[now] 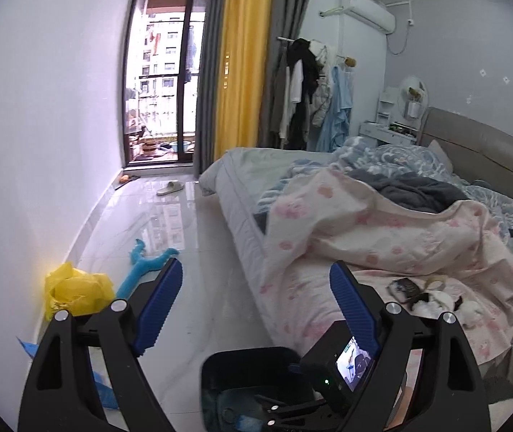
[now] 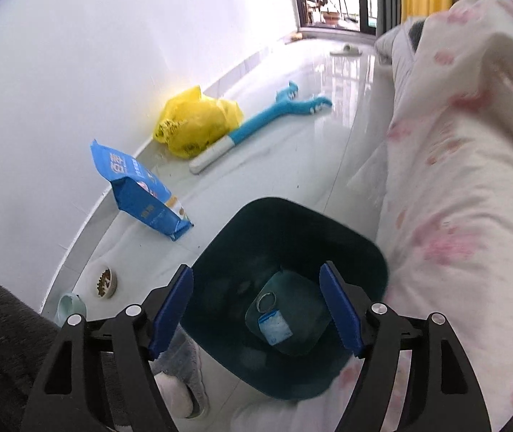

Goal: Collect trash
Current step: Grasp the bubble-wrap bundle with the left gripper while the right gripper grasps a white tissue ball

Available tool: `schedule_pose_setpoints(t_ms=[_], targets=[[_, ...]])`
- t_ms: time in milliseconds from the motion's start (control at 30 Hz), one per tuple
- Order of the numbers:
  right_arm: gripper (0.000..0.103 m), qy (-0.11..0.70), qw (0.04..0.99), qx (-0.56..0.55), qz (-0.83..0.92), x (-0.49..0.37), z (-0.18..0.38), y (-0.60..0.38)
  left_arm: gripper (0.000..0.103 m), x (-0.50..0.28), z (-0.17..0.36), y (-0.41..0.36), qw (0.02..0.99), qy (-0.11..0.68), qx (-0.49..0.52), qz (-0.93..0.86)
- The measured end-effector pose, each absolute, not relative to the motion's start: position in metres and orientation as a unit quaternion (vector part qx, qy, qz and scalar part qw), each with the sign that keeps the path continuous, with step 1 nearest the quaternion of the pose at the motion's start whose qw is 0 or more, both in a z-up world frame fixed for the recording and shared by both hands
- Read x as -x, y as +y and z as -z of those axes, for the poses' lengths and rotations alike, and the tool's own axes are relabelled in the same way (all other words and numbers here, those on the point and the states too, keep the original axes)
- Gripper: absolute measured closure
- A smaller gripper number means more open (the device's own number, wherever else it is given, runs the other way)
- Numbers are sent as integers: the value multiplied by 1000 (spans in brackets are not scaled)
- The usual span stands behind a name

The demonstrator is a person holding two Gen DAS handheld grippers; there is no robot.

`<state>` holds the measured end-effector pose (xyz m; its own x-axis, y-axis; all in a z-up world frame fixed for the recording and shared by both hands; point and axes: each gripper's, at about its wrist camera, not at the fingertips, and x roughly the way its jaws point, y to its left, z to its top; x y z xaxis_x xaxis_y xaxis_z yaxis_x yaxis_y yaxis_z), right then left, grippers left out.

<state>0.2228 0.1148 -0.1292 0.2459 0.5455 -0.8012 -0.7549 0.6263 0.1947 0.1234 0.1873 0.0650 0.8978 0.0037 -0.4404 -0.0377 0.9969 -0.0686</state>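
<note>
White glossy floor tiles run between a bare wall on the left and my unmade bed on the right, ending at a glass balcony door with a yellow curtain beside it. Going from the left along the wall, I see a small bowl of dry pet food, then a blue pet-food bag lying tilted on the tiles, then a crumpled yellow plastic bag against the skirting, and just beside it a blue long-handled toy with a white grip. Farther off near the door lies a single slipper. My left gripper hangs over the floor beside the bed with its blue pads spread wide and nothing between them. Below it stands the dark bin, touching the bed's side. My right gripper hovers right above the bin's mouth, jaws parted and empty. At the bottom of the bin lies a flattened pouch with a blue-white label and a ring. To the right, a pink-patterned quilt spills over the mattress, and on it, near the foot, sit a small dark card-like thing and some white and black scraps that I cannot make out clearly.
</note>
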Motion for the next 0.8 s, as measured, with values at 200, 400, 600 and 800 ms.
schedule_pose_setpoints(t_ms=[200,400,600,800], targets=[[27,413,802,128,-412,-215,106,71,16,-137,-45,144,974,225,13,26],[25,380,834,110,-384,-224,83,14,12,-153,-32,114,972,224,2,66],[25,357,858,97,-356,-231,70,-37,11,-170,-21,90,968,239,0,81],[25,352,871,84,-332,-235,67,-85,10,-187,-5,67,961,263,2,88]])
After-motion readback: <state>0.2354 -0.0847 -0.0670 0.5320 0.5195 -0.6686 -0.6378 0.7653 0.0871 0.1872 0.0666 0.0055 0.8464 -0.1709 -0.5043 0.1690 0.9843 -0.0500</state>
